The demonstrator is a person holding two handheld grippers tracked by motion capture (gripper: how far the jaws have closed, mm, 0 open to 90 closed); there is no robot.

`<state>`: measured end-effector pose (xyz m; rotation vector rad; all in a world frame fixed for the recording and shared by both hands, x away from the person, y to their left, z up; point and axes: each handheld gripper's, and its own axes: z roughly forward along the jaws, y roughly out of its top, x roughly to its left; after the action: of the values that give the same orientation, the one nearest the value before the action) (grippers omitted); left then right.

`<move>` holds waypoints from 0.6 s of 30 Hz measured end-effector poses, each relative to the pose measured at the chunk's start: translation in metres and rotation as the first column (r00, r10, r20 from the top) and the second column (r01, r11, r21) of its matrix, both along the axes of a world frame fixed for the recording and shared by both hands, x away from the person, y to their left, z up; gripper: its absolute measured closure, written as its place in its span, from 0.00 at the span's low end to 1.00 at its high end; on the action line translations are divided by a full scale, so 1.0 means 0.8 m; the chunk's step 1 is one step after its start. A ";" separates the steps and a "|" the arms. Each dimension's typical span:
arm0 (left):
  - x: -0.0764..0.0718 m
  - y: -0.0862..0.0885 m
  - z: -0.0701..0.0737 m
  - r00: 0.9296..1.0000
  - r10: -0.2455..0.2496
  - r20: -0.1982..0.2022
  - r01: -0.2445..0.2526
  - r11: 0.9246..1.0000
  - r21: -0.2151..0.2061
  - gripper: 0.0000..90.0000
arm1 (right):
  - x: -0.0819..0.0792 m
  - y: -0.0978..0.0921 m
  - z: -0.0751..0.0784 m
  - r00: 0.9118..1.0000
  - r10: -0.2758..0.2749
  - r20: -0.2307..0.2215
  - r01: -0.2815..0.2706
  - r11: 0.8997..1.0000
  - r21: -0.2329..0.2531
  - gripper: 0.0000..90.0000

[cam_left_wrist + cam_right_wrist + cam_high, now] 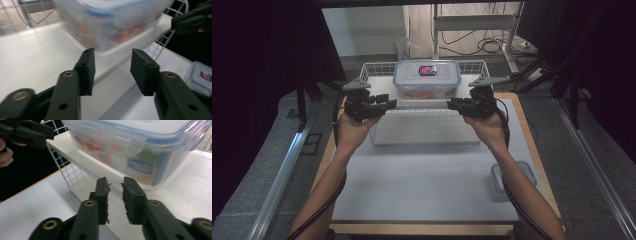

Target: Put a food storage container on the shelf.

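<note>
Lidded container (427, 79): clear glossy plastic, smooth, with blue seal rim and a printed glossy label.
Basket (373, 69): thin white-coated metal wire, grid pattern.
White tray (424, 127): matt plastic, finely ribbed top.
Bench (422, 185): smooth matt pale-grey top, light wood edging.
Small container (499, 181): clear plastic, glossy.
Left claw (112, 67) and right claw (115, 195): matt black plastic, brass-coloured metal rivets; right pads frayed at the edges.
</note>
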<state>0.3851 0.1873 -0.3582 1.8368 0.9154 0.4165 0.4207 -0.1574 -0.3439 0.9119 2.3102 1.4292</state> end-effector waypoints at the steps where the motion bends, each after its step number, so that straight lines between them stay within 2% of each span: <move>1: -0.005 -0.003 -0.005 1.000 -0.001 0.001 0.001 1.000 0.012 0.53 | -0.004 0.000 -0.002 1.000 0.007 0.007 -0.007 1.000 -0.004 0.76; 5: -0.022 -0.011 -0.024 1.000 -0.012 -0.008 0.013 0.998 0.063 0.43 | -0.018 0.000 -0.010 1.000 0.019 0.024 -0.018 1.000 -0.022 0.66; 9: -0.039 -0.016 -0.043 0.999 -0.035 -0.028 0.037 0.997 0.070 0.35 | -0.031 -0.002 -0.023 0.999 0.034 0.013 -0.034 0.999 -0.028 0.56; 12: -0.050 -0.020 -0.054 0.998 -0.042 -0.037 0.045 0.996 0.082 0.30 | -0.041 -0.001 -0.033 0.999 0.046 0.016 -0.045 0.997 -0.060 0.48; 18: -0.069 -0.030 -0.072 0.998 -0.054 -0.039 0.057 0.996 0.065 0.22 | -0.056 -0.001 -0.050 0.998 0.052 0.027 -0.049 0.995 -0.085 0.34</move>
<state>0.3299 0.1629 -0.4158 1.9310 0.8828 0.3835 0.3760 -0.1585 -0.3840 0.8089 2.3686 1.3436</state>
